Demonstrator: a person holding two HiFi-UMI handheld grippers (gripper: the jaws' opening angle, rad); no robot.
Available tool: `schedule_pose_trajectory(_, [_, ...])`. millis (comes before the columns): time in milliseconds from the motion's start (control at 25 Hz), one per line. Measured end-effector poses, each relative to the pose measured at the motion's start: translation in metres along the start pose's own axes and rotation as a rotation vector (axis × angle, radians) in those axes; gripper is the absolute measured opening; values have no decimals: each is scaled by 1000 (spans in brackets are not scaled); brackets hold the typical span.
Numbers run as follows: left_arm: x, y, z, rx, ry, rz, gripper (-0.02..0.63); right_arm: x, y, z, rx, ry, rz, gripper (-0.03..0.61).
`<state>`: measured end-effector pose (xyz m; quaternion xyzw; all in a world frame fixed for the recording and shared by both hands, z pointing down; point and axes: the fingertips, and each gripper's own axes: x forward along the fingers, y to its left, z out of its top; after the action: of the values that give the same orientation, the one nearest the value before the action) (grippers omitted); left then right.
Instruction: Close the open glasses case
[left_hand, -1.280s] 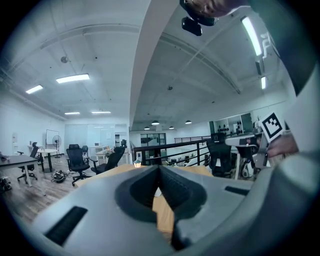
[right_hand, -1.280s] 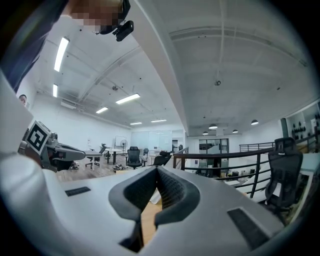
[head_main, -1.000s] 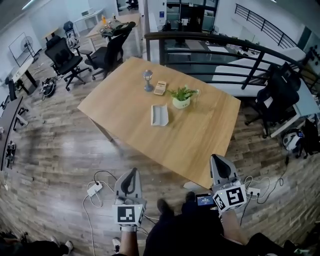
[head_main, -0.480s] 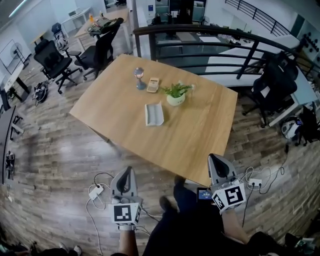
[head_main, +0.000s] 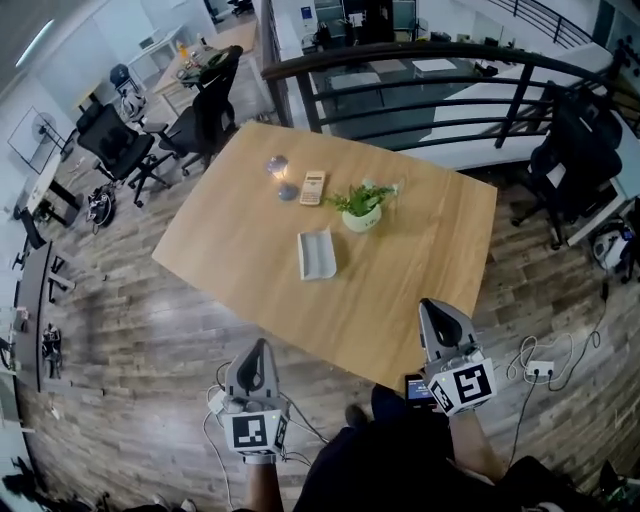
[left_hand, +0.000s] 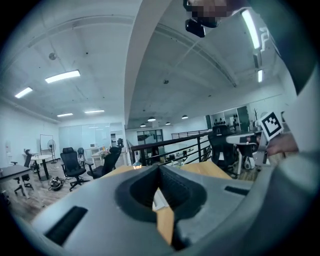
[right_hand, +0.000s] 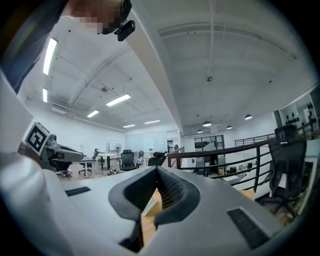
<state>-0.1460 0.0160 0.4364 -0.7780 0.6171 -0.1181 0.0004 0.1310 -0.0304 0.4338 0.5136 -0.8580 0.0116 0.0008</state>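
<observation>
The open glasses case (head_main: 318, 254), white and tray-like, lies in the middle of the wooden table (head_main: 240, 240). Through each gripper's jaw gap it shows as a small pale shape: case (left_hand: 158, 200), case (right_hand: 150, 206). My left gripper (head_main: 258, 346) hangs over the floor short of the table's near edge, shut and empty. My right gripper (head_main: 433, 306) reaches the table's near right edge, also shut with nothing in it. Both point toward the table, well short of the case. In their own views, left gripper (left_hand: 159, 168) and right gripper (right_hand: 157, 170) have their tips together.
Behind the case stand a potted plant (head_main: 360, 208), a calculator (head_main: 313, 187) and a small glass ornament (head_main: 279, 166). A dark railing (head_main: 420, 58) runs behind the table. Office chairs (head_main: 205, 112) stand at the back left. Cables and a power strip (head_main: 540, 370) lie on the floor.
Both grippers have come nearer the table. The right one now overlaps its near edge. The jaws stay shut throughout.
</observation>
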Motion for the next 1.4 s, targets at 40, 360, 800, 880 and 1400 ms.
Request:
schedule_pose_trajectory(40, [9,-3,3,10,14,-4,0,5,-9,-2,13,0,-2,14])
schedule_pose_trajectory(360, [64,-5,21,52,56,43,0,32,-58,-25,82,20,1,14])
schedule_pose_trajectory(800, [119,28,30,19,24,53,0,77,-77,-9,48,22,-52,14])
schedule_pose_trajectory(880, [125,36,24,18,20,38,0,85,-70,-11,53,29,-61,14])
schedule_pose_trajectory(1400, [123,57,-13,-66,44,3,0,155,-41,-85,183,191,-13,109])
